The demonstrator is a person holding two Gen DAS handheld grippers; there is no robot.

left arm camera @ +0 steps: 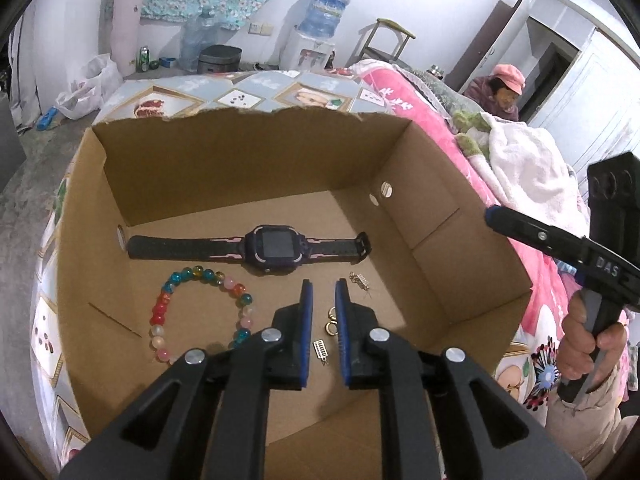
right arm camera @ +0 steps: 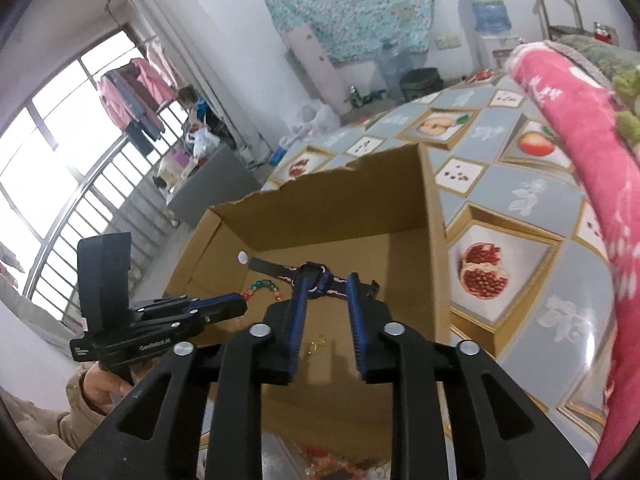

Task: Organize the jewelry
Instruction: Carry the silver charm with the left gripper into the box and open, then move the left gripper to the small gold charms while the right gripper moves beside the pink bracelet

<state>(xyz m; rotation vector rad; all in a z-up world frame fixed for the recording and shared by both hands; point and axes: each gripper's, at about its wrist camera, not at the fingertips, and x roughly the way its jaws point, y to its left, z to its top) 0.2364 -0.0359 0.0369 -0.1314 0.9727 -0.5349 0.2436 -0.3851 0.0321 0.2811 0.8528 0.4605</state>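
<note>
An open cardboard box (left arm camera: pixel 240 168) stands on the table. On its floor lie a dark watch (left arm camera: pixel 272 246) with pink trim, a bracelet of coloured beads (left arm camera: pixel 160 312), two gold rings (left arm camera: pixel 331 322) and small silver earrings (left arm camera: pixel 321 350). My left gripper (left arm camera: pixel 323 286) hangs over the box floor, open by a narrow gap with nothing in it; the rings and one earring show through the gap. My right gripper (right arm camera: pixel 326 280) is open and empty above the near part of the box, pointing towards the watch (right arm camera: pixel 316 276). The left gripper (right arm camera: pixel 240 306) shows at its left.
The table wears a grey cloth printed with fruit (right arm camera: pixel 520 216). A pink blanket (left arm camera: pixel 420 120) and white towel lie heaped right of the box. A person in a pink hat (left arm camera: pixel 506 88) sits behind them. A water dispenser (left arm camera: pixel 316 28) stands by the far wall.
</note>
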